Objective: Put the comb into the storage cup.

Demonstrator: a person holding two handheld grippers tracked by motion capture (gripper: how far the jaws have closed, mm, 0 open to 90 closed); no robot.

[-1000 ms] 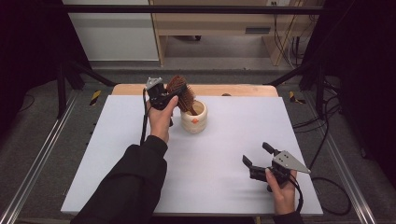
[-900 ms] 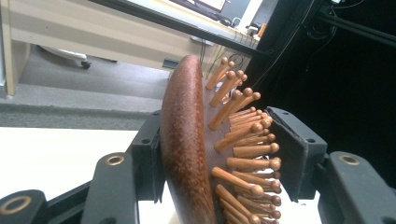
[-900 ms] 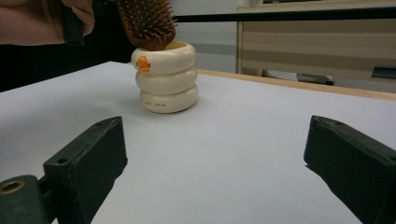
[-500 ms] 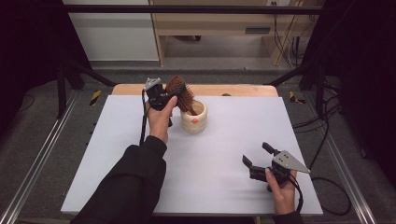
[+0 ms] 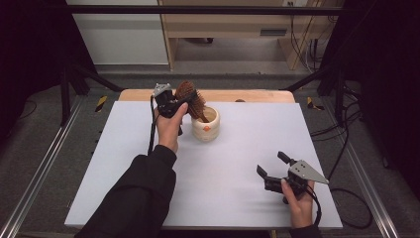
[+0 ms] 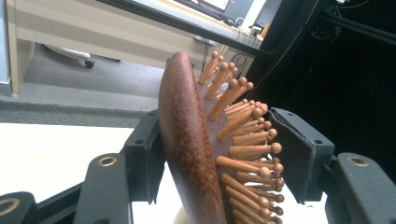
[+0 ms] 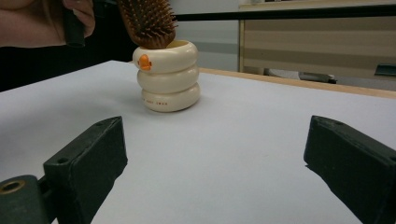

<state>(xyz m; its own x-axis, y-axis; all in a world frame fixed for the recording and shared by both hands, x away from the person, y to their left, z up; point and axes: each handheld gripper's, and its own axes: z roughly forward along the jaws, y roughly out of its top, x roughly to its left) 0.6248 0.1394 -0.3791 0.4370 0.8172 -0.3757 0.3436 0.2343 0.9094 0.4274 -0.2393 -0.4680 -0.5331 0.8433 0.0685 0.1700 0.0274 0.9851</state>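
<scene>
Release step in hand: the left gripper, jaws just opening, has the hairbrush loose between them, handle down in the cream cup; right gripper gapes empty; next move calls for lifting clear.

No readable text; small orange print on cream holder lower ring, too tiny to read.

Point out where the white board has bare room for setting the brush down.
Most of the white board is bare: the wide stretch between the cream holder and the right tool, and the far right corner. It is crowded only at the holder, where the left tool has the hairbrush between its jaws.
</scene>
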